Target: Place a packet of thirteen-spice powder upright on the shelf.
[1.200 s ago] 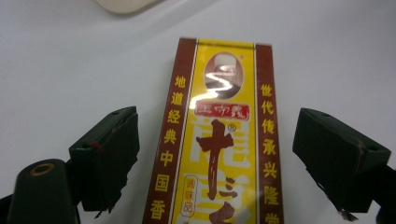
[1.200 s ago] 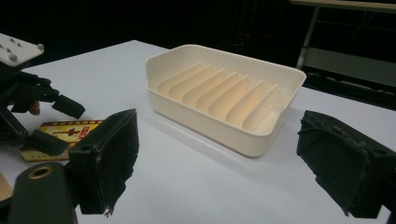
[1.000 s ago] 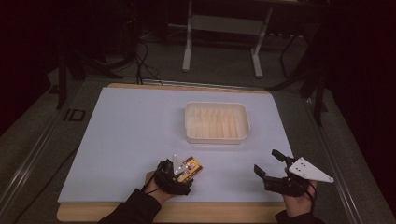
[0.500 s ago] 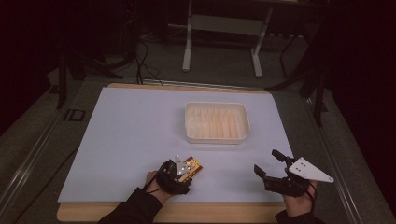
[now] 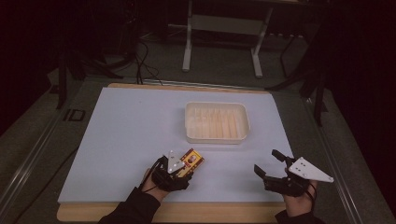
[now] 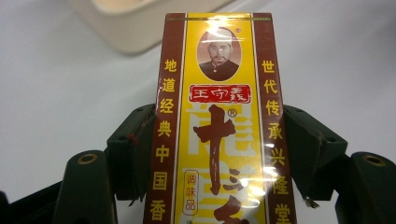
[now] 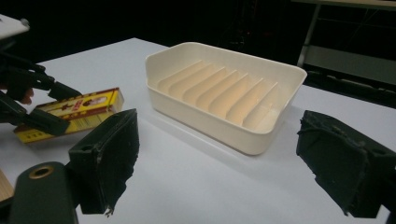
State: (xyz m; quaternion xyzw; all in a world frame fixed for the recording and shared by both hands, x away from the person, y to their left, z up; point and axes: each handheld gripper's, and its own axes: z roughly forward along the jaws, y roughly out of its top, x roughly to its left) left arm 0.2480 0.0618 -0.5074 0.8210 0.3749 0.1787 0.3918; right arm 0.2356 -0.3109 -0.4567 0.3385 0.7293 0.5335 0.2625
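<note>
At the near left of the surface (image 5: 116, 140), the left hand-held gripper (image 5: 180, 169) has just been closing and now clamps the box (image 5: 191, 160) by its long sides, its pads (image 6: 133, 151) pressed against both brown edges. The box lies flat near the front edge, its far end pointing toward the tray (image 5: 215, 122).

The step in hand looks like the pickup. To do it well, keep the squeeze even and lift straight up so the thin carton does not twist or slide out between the pads. Then carry it level toward the tray, which stands well apart beyond it, and clear the near wall before lowering.

At the right, the right hand-held gripper (image 5: 271, 167) hovers over the surface with its jaws wide apart and nothing between them, aimed at the tray. It should keep out of the box's path.
</note>
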